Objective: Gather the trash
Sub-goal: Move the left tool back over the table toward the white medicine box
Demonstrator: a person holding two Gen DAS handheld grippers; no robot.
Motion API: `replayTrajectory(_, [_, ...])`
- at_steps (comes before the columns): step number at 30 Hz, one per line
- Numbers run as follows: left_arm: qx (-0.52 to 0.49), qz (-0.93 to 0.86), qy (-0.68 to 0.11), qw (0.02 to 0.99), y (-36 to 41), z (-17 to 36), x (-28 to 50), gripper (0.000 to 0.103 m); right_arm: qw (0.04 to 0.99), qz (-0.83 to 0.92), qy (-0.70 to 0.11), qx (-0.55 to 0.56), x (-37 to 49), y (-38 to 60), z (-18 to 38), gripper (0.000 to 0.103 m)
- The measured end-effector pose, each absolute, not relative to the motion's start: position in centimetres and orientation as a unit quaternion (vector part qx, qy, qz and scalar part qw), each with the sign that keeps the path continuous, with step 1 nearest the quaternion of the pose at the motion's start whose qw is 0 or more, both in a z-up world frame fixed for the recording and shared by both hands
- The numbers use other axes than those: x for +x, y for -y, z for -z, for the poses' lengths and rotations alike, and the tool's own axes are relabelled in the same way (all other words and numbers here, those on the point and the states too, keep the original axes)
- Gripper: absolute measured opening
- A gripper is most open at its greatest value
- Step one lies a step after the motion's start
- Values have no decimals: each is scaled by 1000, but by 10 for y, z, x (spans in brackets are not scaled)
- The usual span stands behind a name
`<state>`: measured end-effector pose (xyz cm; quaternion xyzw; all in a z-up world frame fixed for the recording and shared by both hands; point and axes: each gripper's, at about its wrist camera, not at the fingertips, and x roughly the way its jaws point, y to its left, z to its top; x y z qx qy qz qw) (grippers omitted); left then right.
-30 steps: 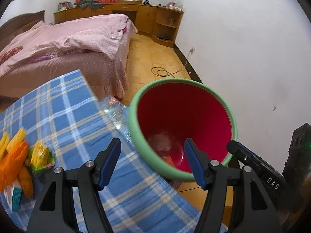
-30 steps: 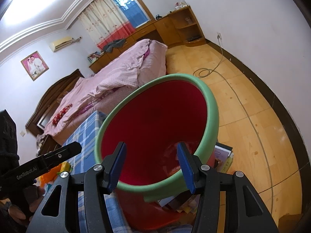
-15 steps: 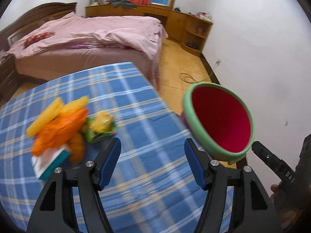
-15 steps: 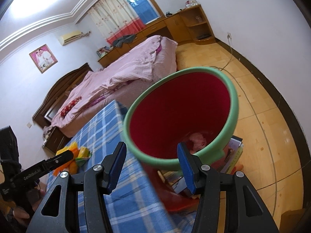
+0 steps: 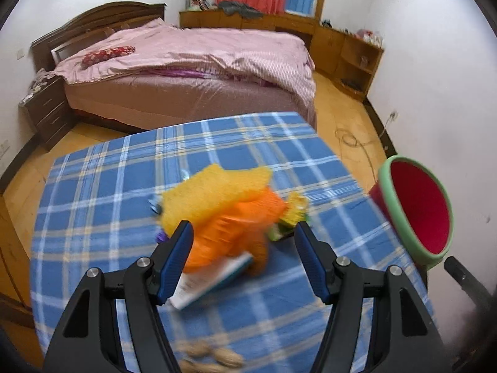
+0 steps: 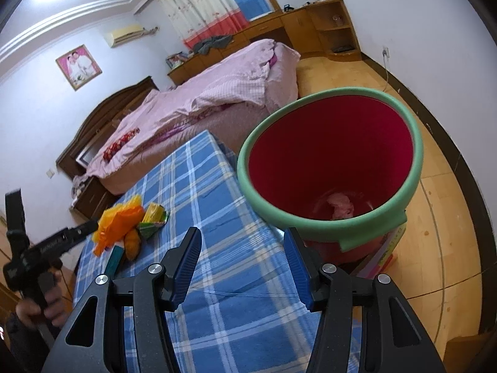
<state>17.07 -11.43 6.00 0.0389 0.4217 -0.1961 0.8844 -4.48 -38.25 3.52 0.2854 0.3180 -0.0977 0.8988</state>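
A heap of trash lies on the blue checked tablecloth [image 5: 102, 205]: an orange bag [image 5: 236, 227], a yellow bag [image 5: 211, 192], a green-yellow wrapper [image 5: 292, 217] and a white box with a teal edge [image 5: 211, 283]. My left gripper [image 5: 244, 233] hangs open above the near side of the heap, apart from it, and holds nothing. The red bin with a green rim [image 6: 279, 214] stands beside the table's right edge, with pink crumpled trash [image 6: 340, 205] at its bottom. My right gripper [image 6: 243, 236] is open and empty in front of the bin. The heap [image 6: 124, 227] shows blurred by motion in the left wrist view.
Peanut shells [image 5: 211, 356] lie on the cloth near the front edge. A bed [image 5: 192, 71] with a pink cover stands behind the table, with wooden cabinets [image 5: 351, 52] along the far wall. Books [image 6: 385, 251] lie on the floor under the bin. A hand [image 6: 37, 304] holds the left gripper.
The left gripper has swung left from over the bin to the trash heap on the table. The right gripper has drawn back a little from the bin, so the table has come into its view.
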Motion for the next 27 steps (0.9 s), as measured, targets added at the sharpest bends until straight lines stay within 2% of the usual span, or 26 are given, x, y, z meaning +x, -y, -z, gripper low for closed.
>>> replayTrajectory(8, [55,161,-437,883,96,-52,219,67,891,92,-346,278,-31,363,-25,57])
replayTrajectory(18, [50,176,-464,867,103,-21,243,67,886,88,-371,263,-17,354,-15,58])
replayTrajectory(20, [35,181,-460,868,99,-18,244,54,885,87,-373,262,-16,352,-13,58])
replayTrajectory(22, [23,183,-462,868,95,-17,245,46,884,87,-376,263,-14,351,-11,58])
replayTrajectory(27, [2,178,-460,870,78,-20,235,44,881,82,-382,266,-11,348,-7,58])
